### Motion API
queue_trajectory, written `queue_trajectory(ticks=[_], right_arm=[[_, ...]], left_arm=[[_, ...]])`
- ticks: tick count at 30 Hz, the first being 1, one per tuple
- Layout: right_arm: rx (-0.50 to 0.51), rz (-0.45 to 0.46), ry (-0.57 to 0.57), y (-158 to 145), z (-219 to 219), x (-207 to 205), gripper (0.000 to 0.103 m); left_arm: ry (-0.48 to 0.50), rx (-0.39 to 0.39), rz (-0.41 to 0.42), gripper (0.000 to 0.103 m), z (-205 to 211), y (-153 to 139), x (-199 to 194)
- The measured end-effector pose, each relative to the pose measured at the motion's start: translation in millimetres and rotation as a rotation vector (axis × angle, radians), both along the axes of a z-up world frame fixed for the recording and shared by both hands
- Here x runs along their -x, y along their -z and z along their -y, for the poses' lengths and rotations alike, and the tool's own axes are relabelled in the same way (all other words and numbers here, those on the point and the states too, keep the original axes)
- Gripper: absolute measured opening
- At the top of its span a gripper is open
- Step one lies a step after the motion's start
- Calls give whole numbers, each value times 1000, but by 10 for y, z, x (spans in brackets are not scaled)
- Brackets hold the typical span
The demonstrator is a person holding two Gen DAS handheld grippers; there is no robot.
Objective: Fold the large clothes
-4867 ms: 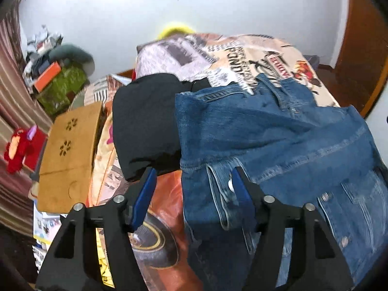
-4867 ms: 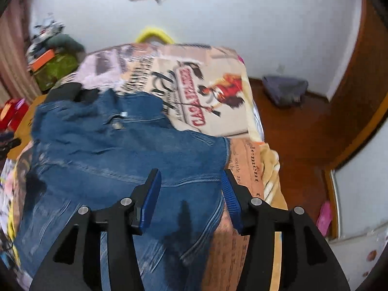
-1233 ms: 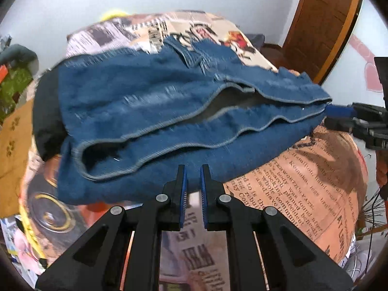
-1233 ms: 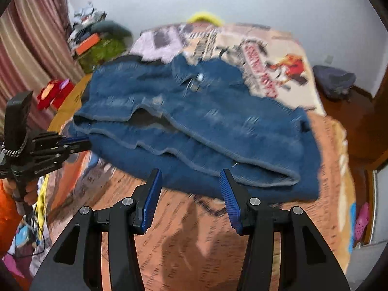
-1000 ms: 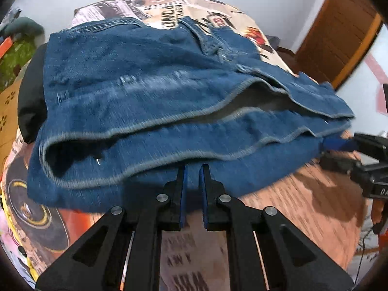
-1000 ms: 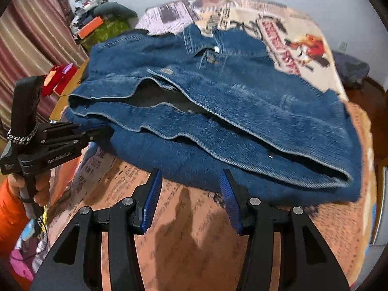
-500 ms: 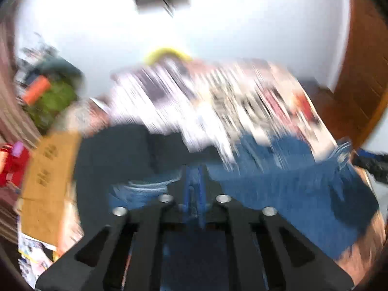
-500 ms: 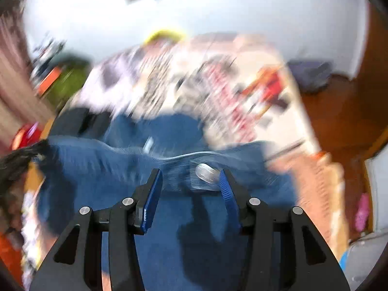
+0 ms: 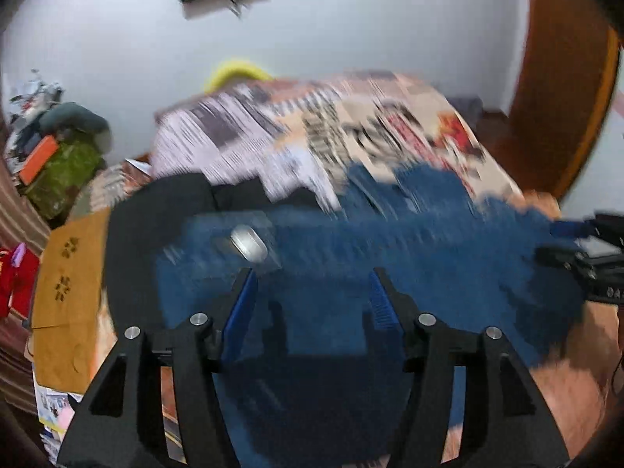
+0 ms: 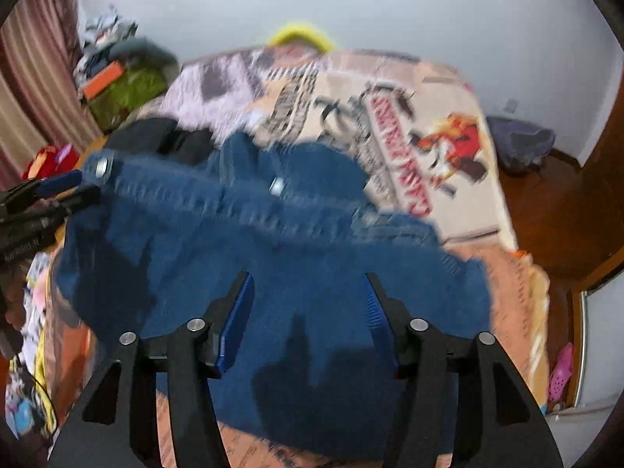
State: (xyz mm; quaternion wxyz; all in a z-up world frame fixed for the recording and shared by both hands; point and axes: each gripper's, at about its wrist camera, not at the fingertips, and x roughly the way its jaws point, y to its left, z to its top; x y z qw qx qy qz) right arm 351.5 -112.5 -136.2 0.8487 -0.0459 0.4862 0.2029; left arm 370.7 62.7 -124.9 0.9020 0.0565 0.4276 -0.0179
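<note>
Denim jacket (image 10: 296, 273) lies bunched across middle of bed (image 10: 436, 124), partly over black garment (image 9: 156, 210) toward left edge. Left gripper (image 9: 312, 300) fingers apart, empty, above denim; right gripper (image 10: 308, 308) likewise. Frames blurred. Judgement: denim heavy, thick, stiff at seams, not slippery; grip at hem corners.

The bedsheet (image 10: 448, 179) carries red lettering, seemingly too blurred to read.

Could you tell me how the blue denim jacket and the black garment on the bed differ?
The denim jacket is blue with metal buttons; the black garment is plain and dark. The jacket lies on top, spread wide; the black garment peeks out from beneath its left edge. Both rest on the printed bedspread.
</note>
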Motion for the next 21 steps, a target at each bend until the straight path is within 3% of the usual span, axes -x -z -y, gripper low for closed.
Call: queue_trajectory(ticks=[4,9,14,17,21], right_arm=[[33,-89,-35,271,-170,146,53],[97,-166,-99,545,-370,316,55],[122,-156,-93,621,-311,371,74],[78,-194,-62,622,-129,351,74],[39,-200,-31,568,77,389,74]], left_arm=[[51,26,-104,59,182,374,165],[47,48,-165,62,281,676,293],[43,24,-128,66,262,825,473],[40,54,-116,66,196,793,586],[-58,50,-91,70,3,679,717]])
